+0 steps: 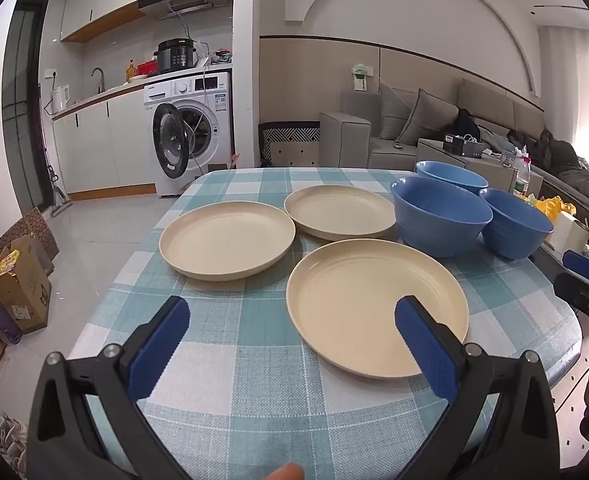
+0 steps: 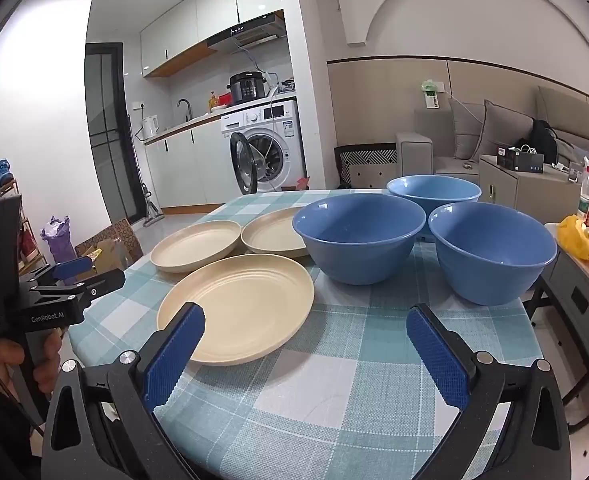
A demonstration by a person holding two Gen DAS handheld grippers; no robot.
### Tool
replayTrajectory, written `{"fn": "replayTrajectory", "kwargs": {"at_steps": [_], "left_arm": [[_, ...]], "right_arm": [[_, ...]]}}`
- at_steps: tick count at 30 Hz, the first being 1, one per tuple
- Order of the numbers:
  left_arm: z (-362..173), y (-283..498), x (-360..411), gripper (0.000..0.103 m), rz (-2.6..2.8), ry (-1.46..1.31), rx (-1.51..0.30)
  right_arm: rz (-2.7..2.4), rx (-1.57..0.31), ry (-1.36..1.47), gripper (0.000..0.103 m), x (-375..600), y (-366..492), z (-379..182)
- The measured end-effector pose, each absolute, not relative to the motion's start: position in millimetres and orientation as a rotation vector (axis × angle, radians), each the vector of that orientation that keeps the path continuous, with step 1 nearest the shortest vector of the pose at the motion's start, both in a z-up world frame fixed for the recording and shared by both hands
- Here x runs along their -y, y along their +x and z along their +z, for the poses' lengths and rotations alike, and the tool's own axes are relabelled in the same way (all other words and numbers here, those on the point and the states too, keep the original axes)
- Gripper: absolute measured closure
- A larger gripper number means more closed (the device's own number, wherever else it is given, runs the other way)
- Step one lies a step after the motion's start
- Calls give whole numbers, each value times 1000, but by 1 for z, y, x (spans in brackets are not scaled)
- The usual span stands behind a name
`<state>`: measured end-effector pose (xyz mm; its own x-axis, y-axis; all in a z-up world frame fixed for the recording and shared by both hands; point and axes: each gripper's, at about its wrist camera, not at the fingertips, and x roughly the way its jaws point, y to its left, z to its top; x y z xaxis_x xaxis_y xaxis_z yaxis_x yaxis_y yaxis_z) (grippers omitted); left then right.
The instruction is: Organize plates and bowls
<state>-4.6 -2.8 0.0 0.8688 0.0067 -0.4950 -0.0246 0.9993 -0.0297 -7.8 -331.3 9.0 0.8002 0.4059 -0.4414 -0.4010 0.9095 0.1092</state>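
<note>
Three cream plates lie apart on the checked tablecloth: a near plate [image 1: 374,304] [image 2: 238,304], a left plate [image 1: 226,240] [image 2: 196,245] and a far plate [image 1: 338,211] [image 2: 272,230]. Three blue bowls stand to their right: a middle bowl [image 1: 440,216] [image 2: 360,236], a right bowl [image 1: 514,226] [image 2: 492,252] and a far bowl [image 1: 450,176] [image 2: 434,194]. My left gripper [image 1: 292,312] is open and empty, its right finger above the near plate. My right gripper [image 2: 306,320] is open and empty, in front of the bowls.
The table [image 1: 230,368] has rounded edges, with tiled floor to the left. A cardboard box [image 1: 22,280] stands on the floor at left. A side stand with a yellow bag [image 2: 582,240] is at right. A washing machine [image 1: 190,132] and a sofa [image 1: 434,120] stand beyond.
</note>
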Motion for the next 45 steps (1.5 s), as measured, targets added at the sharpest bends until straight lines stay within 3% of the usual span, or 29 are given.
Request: {"fn": "replayTrajectory", "kwargs": {"at_steps": [45], "left_arm": [[3,-2,-2,0,25,-40,-518]], "right_arm": [[438,-470,0,0,329,-10,11]]}}
